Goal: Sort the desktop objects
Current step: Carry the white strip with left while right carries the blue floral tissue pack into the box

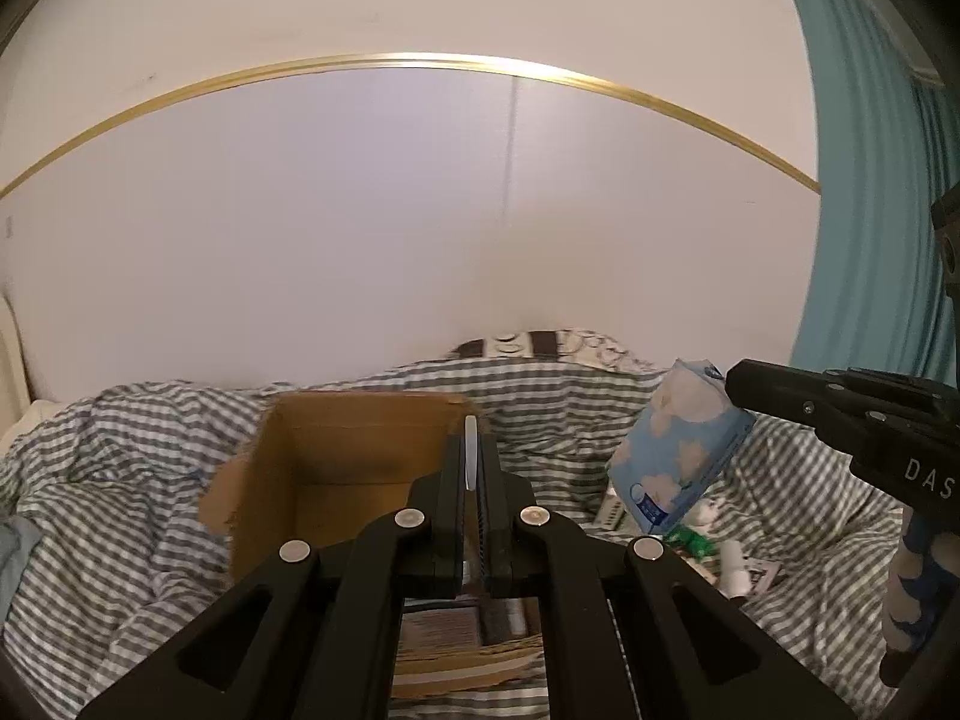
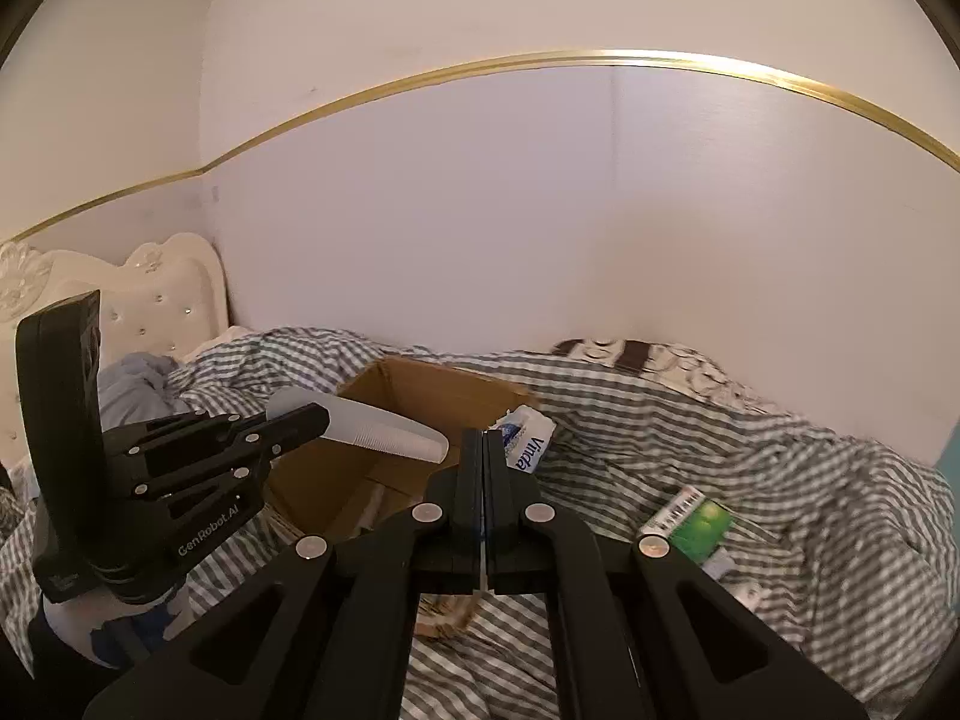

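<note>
The left gripper (image 1: pixel 472 462) is closed tight on a white comb (image 2: pixel 366 425), held over the open cardboard box (image 1: pixel 360 450) on the striped blanket (image 1: pixel 120 480). The right gripper (image 2: pixel 483 468) is closed on a blue tissue pack (image 1: pixel 678 450), held up just right of the box.

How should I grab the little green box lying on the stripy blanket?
Come from above and pinch the green box across its narrow width, along the long edges. It lies flat on the soft striped blanket, so its sides probably show better than its ends.
</note>
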`<move>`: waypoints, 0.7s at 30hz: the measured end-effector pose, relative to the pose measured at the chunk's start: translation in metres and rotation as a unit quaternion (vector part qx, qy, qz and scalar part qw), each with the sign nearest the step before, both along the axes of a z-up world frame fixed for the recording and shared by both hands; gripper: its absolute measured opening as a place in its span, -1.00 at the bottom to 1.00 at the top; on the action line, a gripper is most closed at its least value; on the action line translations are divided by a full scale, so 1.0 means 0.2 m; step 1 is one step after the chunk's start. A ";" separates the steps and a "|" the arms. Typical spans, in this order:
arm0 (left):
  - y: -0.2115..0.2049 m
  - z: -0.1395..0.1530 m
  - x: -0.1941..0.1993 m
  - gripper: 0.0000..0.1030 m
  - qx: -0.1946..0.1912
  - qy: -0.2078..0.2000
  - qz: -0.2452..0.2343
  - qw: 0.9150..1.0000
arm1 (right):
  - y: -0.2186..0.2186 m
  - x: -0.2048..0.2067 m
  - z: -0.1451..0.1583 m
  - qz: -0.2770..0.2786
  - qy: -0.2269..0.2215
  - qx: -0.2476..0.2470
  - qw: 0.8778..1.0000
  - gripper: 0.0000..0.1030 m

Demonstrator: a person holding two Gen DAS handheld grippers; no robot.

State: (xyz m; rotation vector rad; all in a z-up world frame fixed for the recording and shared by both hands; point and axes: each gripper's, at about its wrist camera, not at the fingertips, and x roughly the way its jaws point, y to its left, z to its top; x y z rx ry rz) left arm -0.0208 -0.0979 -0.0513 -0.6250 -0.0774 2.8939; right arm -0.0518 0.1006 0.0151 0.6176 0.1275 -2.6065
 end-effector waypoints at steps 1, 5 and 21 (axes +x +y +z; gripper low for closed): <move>-0.02 -0.01 0.00 -0.94 0.002 -0.003 0.001 1.000 | -0.03 -0.02 0.00 0.005 -0.001 0.000 1.000 -1.00; -0.10 -0.03 -0.02 -0.94 0.004 -0.006 0.014 1.000 | -0.14 -0.07 -0.03 0.025 -0.006 -0.009 1.000 -1.00; -0.26 -0.39 -0.32 -0.94 -0.018 -0.091 0.062 0.994 | -0.53 -0.44 -0.38 0.083 -0.066 0.024 0.994 -1.00</move>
